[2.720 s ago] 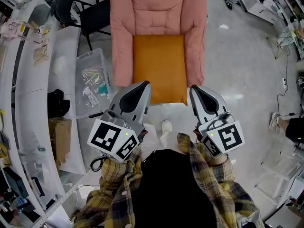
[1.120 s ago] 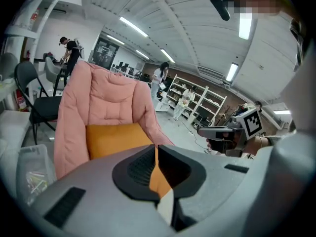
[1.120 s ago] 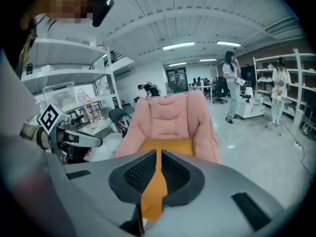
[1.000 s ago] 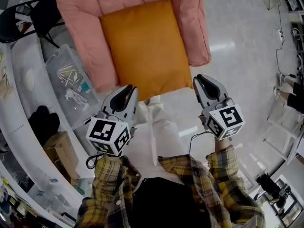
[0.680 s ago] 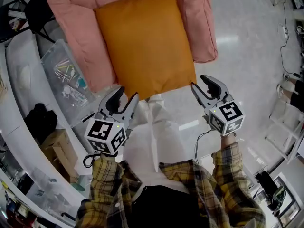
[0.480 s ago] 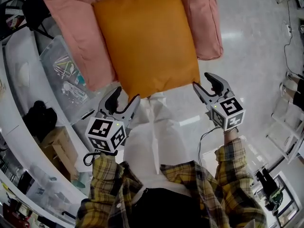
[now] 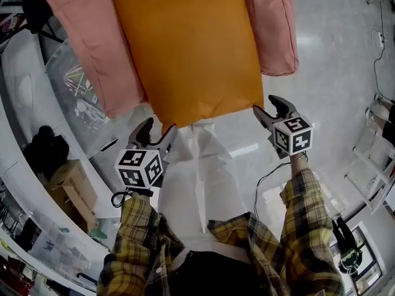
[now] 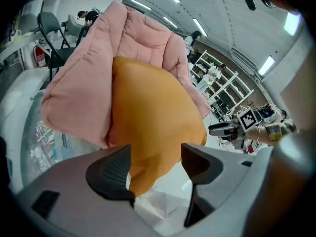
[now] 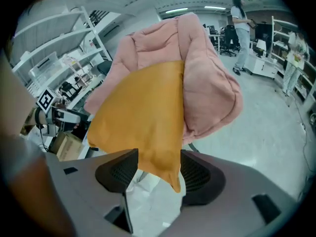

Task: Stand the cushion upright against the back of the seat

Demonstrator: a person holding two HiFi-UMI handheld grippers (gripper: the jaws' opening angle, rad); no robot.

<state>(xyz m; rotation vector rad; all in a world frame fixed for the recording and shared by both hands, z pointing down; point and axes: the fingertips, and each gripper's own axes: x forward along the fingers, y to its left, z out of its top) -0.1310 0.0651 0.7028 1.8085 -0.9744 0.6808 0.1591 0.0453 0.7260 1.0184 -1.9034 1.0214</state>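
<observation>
An orange cushion [image 7: 185,48] lies flat on the seat of a pink padded armchair [image 7: 80,42], its front edge overhanging the seat. My left gripper [image 7: 159,128] is at the cushion's front left corner; its jaws are opening. In the left gripper view that corner [image 8: 153,117] sits between the pads of the left gripper [image 8: 157,154] without being pinched. My right gripper [image 7: 266,106] is at the front right corner, its jaws opening too. In the right gripper view the corner tip [image 9: 173,177] hangs loosely between the pads of the right gripper [image 9: 158,167].
A clear plastic box [image 7: 77,88] of small items stands on the floor left of the armchair. A cardboard box [image 7: 68,184] is nearer, and a black chair [image 8: 49,28] behind. Shelving lines the room. A person [image 9: 242,28] stands far back on the shiny floor.
Both grippers went from shut to wide open and came down and forward to the cushion's front corners. The armchair and cushion fill more of the head view.
</observation>
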